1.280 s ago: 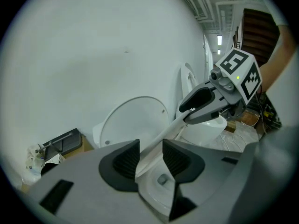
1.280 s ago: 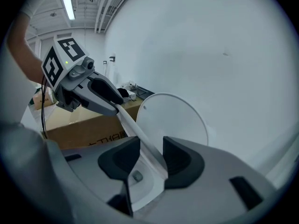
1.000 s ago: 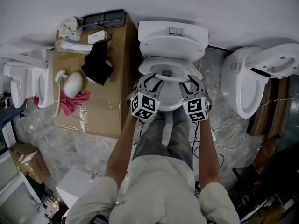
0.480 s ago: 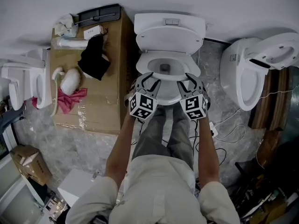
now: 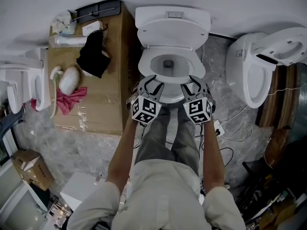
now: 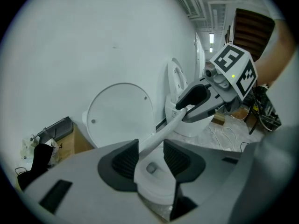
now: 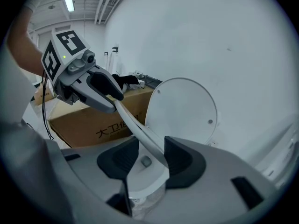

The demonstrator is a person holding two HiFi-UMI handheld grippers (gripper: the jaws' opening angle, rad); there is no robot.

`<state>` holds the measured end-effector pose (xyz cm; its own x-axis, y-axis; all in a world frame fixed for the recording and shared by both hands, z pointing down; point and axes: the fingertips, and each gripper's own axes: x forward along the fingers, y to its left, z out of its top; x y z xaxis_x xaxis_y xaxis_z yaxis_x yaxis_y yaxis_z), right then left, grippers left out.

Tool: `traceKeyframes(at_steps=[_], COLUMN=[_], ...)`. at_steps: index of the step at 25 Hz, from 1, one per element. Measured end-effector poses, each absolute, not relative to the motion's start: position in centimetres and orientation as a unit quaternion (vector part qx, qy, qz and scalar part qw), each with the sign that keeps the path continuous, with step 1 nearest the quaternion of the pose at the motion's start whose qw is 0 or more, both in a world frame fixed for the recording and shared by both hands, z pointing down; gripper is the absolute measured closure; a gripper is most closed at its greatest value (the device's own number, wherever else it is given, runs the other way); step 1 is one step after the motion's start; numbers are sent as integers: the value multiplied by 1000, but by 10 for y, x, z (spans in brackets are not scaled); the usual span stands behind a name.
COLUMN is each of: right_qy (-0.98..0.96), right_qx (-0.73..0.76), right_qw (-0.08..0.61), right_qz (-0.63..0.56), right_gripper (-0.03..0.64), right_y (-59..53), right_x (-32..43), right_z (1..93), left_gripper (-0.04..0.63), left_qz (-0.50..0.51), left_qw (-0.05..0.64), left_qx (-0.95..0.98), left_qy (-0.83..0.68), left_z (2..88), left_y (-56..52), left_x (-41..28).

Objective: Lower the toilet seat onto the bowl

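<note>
A white toilet stands against the wall with its lid (image 5: 172,30) upright. The seat's (image 5: 169,94) front rim is tilted above the bowl (image 5: 168,63). My left gripper (image 5: 152,84) and right gripper (image 5: 192,84) each clamp that front rim, left and right of centre. In the left gripper view the seat (image 6: 163,134) runs edge-on between the pads of the left gripper (image 6: 150,153) across to the right gripper (image 6: 181,111). The left jaws have just been opening slightly, with the rim still between them. In the right gripper view the seat (image 7: 135,127) passes between the right gripper's (image 7: 152,155) pads.
A large cardboard box (image 5: 100,95) left of the toilet carries a black cloth (image 5: 91,54), a pink cloth (image 5: 67,99) and white parts. Other toilets stand at the right (image 5: 254,75) and the far left (image 5: 24,85). Cables (image 5: 230,133) lie on the floor at the right.
Both grippers have come down and toward the person with the seat's front rim. The seat tilts lower, and the bowl opening now shows through its ring.
</note>
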<state>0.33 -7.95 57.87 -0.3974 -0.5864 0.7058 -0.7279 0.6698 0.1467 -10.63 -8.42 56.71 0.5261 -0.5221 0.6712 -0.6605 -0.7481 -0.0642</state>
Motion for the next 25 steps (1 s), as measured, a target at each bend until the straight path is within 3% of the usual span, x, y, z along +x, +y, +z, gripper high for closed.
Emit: traceKeyframes(at_steps=[25], right_qy=[-825], right_qx=[375], right_qw=[414], right_qz=[80], right_gripper=[434], right_y=[-13], right_x=[1], right_z=[625], left_gripper=[408], left_qz=[376], left_qw=[88], left_qx=[862], left_qy=[-328], left_z=[612], left_y=[-20], left_x=[-108])
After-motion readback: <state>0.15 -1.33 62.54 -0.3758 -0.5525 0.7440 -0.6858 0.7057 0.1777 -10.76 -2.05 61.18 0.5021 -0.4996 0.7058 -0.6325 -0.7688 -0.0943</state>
